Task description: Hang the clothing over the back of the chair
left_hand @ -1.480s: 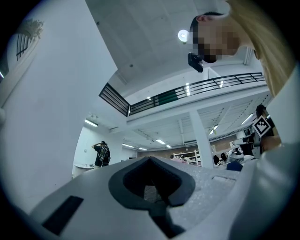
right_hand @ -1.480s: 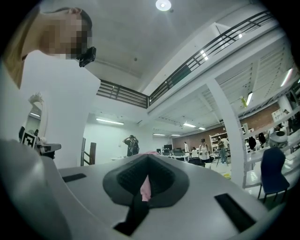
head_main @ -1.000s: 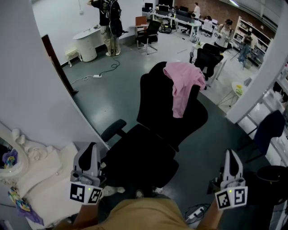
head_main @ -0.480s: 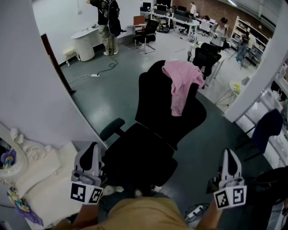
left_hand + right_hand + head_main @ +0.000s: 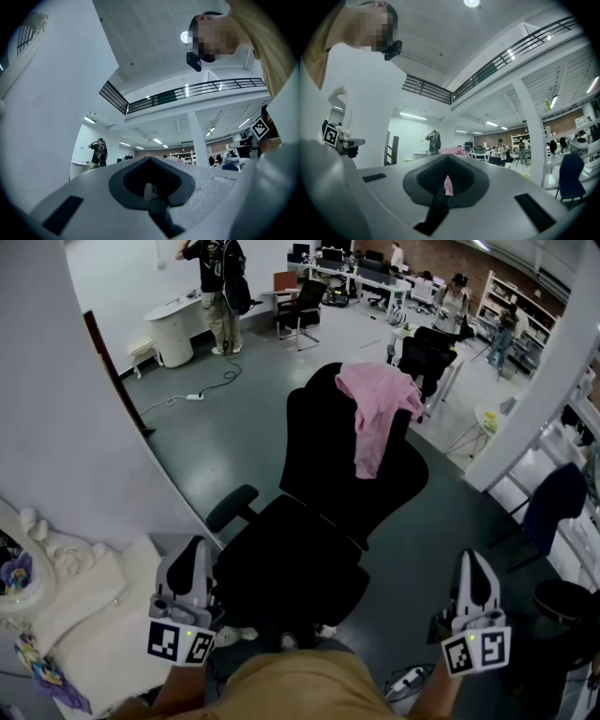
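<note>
Your left gripper [image 5: 192, 557] and right gripper [image 5: 473, 563] have not moved; both are closed and empty. The pink cloth garment [image 5: 375, 409] drapes over the black office chair [image 5: 319, 474].

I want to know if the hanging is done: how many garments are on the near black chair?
1: a pink garment draped over the top of the chair back, on its right side in the head view. The back's far side is hidden.

Head view drifts slightly. The chair [image 5: 314, 465] and the pink clothing [image 5: 375, 404] draped over its back now sit a little higher and further left in frame than a second ago. The right gripper [image 5: 473, 563] shows marginally further left. The standing person [image 5: 214, 282] in the background shifts upward likewise.
</note>
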Demonstrator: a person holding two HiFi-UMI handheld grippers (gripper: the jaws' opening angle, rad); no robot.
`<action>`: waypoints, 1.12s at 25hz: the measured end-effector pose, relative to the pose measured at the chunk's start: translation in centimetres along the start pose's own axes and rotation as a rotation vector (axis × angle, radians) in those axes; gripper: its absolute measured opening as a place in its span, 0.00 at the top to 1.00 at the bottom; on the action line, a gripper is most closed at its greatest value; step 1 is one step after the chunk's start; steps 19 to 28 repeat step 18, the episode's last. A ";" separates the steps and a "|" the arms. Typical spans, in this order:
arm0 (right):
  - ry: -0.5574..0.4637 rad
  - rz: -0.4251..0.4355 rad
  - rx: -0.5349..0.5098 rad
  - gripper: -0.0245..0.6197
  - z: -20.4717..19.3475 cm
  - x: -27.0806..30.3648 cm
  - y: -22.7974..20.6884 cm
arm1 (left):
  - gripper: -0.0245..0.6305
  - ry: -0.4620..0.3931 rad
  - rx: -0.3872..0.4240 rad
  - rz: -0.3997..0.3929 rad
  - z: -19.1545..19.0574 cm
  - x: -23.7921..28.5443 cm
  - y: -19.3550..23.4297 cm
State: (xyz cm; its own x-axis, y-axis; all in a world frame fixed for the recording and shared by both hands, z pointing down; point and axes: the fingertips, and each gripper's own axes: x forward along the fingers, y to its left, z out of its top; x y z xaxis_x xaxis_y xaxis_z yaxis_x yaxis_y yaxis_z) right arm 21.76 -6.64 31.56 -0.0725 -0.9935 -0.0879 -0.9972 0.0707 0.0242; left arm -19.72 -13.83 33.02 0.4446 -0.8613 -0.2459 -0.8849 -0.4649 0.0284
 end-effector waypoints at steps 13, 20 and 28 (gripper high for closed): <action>0.013 -0.006 -0.017 0.96 -0.4 -0.2 0.9 | 0.96 0.001 -0.013 -0.012 -0.5 -0.2 0.4; 0.014 -0.003 -0.020 0.96 -0.4 -0.3 1.1 | 0.96 0.010 -0.017 -0.007 -0.8 -0.5 0.5; 0.014 -0.003 -0.020 0.96 -0.4 -0.3 1.1 | 0.96 0.010 -0.017 -0.007 -0.8 -0.5 0.5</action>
